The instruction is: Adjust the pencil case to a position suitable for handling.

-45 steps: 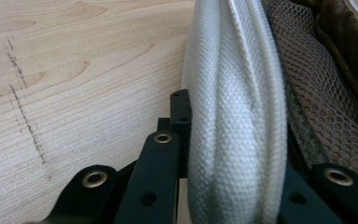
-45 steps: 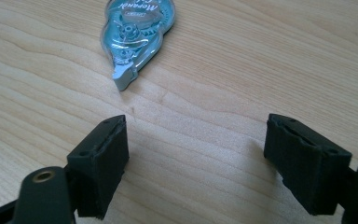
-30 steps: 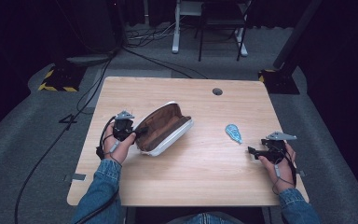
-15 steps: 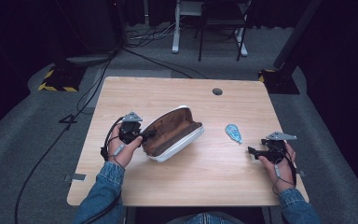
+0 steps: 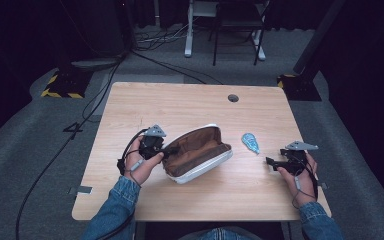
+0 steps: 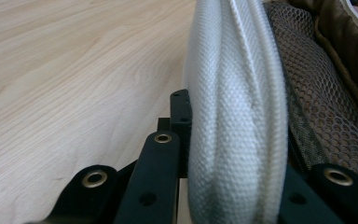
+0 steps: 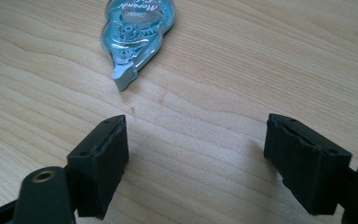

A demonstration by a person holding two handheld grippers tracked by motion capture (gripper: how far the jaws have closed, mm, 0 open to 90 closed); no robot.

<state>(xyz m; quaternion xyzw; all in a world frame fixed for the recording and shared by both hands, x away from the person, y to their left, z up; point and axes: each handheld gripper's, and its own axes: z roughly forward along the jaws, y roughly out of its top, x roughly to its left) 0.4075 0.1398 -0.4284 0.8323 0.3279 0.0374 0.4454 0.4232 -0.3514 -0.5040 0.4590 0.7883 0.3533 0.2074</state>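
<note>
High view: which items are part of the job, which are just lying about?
In the job:
- pouch, open, its white wall clamped in the left gripper
- correction tape, on the table just ahead of the open right gripper

Lying about:
- table cable hole
- cables and chair on the floor behind

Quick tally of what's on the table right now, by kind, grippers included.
Pouches: 1, the open pouch, white outside and brown inside, clamped at its edge by the left gripper.
Correction tape dispensers: 1, the blue tape dispenser, lying loose.
Grippers: 2, with the right gripper open.
Total: 4
</note>
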